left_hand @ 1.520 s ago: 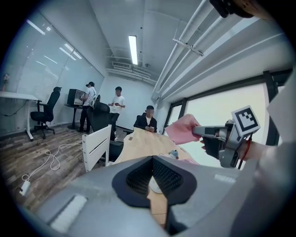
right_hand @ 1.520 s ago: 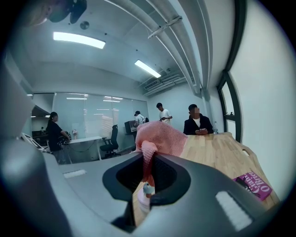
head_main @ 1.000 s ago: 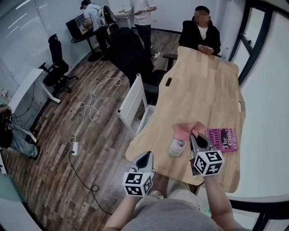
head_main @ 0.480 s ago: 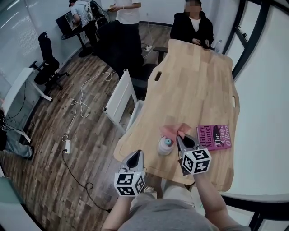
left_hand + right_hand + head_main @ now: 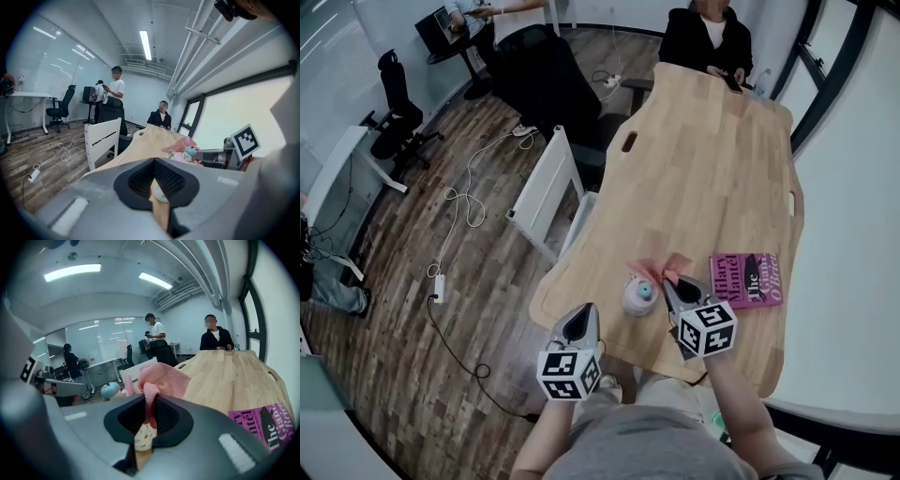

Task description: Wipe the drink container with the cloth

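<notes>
My right gripper (image 5: 149,401) is clamped on the pink cloth (image 5: 161,378), which bunches just past the jaws, right beside the drink container (image 5: 639,296). The container stands upright near my edge of the table (image 5: 703,169), long axis vertical, blue cap pointing up. My left gripper (image 5: 153,163) hangs by the table's edge, jaws pressed together on nothing. 1 purple book (image 5: 748,278) lies to the right.
</notes>
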Tool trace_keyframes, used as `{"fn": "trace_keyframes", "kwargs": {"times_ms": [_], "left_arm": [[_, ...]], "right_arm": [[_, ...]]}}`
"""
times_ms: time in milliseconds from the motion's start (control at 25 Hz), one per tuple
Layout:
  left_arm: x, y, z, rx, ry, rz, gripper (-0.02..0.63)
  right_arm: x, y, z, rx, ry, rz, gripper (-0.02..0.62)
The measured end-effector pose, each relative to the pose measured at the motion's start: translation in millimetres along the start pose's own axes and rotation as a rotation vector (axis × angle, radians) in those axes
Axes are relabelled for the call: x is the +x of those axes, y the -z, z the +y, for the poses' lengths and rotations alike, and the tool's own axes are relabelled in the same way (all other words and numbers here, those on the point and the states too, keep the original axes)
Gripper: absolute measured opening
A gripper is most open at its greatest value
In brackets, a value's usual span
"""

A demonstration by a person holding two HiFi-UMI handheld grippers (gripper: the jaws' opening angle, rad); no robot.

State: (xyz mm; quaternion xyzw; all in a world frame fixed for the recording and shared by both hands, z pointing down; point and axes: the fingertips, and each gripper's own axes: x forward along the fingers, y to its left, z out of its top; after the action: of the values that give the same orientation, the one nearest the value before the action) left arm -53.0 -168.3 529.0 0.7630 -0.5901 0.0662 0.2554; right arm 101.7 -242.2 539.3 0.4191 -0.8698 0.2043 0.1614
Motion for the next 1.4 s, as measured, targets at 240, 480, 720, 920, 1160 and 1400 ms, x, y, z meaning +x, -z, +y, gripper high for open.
{"fn": "trace_keyframes", "kwargs": {"times_ms": [240, 480, 720, 920, 1160, 1400], "left_arm": [[9.4, -0.8, 1.1, 0.001, -0.008, 0.004, 0.005], [16.5, -3.2, 2.4, 0.009, -0.014, 0.010, 0.005], [24.2, -3.3, 3.3, 0.012, -0.021, 0.016, 0.005], [26.9, -3.6, 4.2, 0.014, -0.022, 0.020, 0.005], [27.0, -3.0, 5.2, 0.020, -0.025, 0.025, 0.005], [22.3, -2.3, 3.3, 0.017, -0.026, 0.026, 0.005]], "right_arm": [[7.4, 12.6, -1.0, -0.023, -0.029, 0.035, 0.026], [13.9, 26.4, -3.3, -0.049, -0.049, 0.073, 0.026], [22.4, 43.1, -12.0, -0.057, -0.045, 0.117, 0.026], [30.1, 60.5, -15.4, -0.066, -0.037, 0.157, 0.026], [38.9, 83.9, -20.7, -0.067, -0.027, 0.203, 0.026], [44.2, 106.2, -27.0, -0.073, -0.001, 0.255, 0.026]]}}
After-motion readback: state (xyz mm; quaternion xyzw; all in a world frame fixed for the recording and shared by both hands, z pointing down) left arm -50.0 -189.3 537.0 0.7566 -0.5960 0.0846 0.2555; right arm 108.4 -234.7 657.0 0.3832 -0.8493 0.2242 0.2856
